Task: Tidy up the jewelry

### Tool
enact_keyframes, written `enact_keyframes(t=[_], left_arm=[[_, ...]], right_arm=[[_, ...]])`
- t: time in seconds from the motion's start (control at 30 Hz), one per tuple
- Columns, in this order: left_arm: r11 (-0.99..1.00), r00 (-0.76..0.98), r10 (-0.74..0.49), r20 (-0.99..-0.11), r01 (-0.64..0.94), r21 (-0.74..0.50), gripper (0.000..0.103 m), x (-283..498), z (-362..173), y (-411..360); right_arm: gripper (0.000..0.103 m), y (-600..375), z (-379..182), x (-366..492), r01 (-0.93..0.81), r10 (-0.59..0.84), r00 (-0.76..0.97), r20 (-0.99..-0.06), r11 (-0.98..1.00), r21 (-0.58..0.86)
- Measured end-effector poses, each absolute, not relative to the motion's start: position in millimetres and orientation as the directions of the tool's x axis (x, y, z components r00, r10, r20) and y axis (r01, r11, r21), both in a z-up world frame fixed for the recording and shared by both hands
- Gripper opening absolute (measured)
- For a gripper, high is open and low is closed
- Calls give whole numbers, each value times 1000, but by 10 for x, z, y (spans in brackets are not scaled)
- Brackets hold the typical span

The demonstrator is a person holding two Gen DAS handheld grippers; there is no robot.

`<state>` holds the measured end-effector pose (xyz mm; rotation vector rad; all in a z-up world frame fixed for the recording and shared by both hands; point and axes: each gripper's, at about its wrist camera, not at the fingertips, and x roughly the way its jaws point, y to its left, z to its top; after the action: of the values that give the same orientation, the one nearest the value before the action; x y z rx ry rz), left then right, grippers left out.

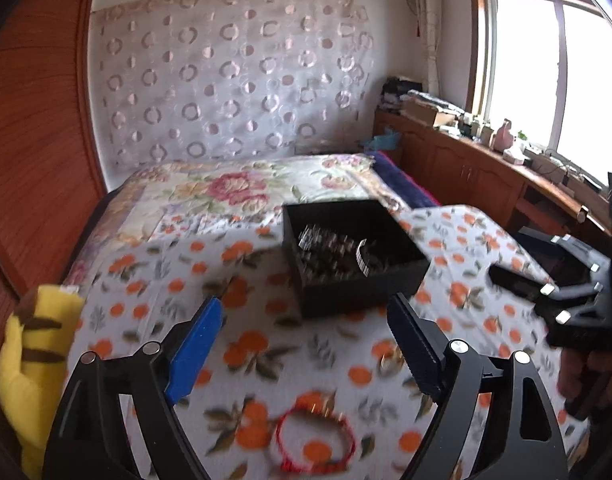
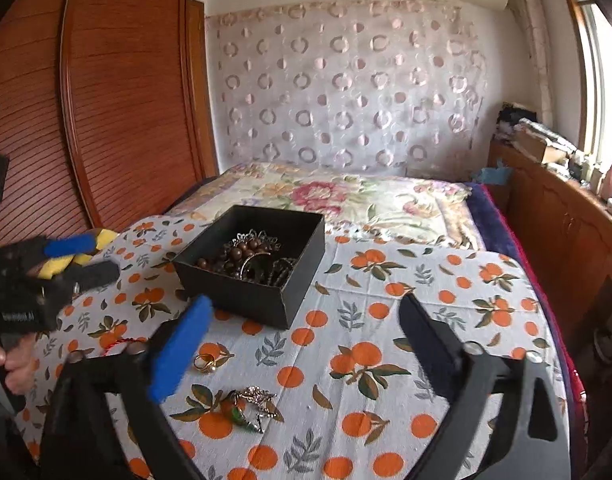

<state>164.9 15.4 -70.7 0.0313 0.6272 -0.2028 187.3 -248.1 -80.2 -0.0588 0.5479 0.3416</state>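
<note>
On the far left we see a yellow toy (image 1: 22,364) at the edge of the table (image 1: 154,280). Our left gripper (image 1: 306,320) hangs over the orange-print cloth with its fingers wide apart, holding nothing. A red bracelet (image 1: 315,438) lies on the cloth just under it. The black box (image 2: 252,264) sits further back, full of brown beads and other jewelry. Near us lie a gold ring (image 2: 206,362) and a silver and green tangle (image 2: 252,408). Our right gripper (image 2: 306,316) has its fingers wide apart too, with nothing in them.
</note>
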Motion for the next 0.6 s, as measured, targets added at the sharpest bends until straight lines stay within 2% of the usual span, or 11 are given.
enact_keyframes(t=[0.23, 0.4, 0.53, 0.6], left_arm=[[987, 750, -134, -648, 163, -15, 85, 1448, -1021, 307], [990, 717, -110, -688, 139, -14, 85, 1398, -1223, 420], [990, 685, -96, -722, 139, 1, 85, 1389, -1338, 459], [989, 665, -92, -741, 146, 8, 85, 1399, -1383, 462]], right_arm=[[100, -2517, -867, 1713, -334, 292, 805, -516, 943, 13], [100, -2512, -990, 1702, -348, 294, 776, -558, 938, 11], [100, -2533, -1076, 1665, -394, 355, 724, -592, 917, 67], [91, -2501, -1101, 1650, -407, 350, 711, -610, 912, 49]])
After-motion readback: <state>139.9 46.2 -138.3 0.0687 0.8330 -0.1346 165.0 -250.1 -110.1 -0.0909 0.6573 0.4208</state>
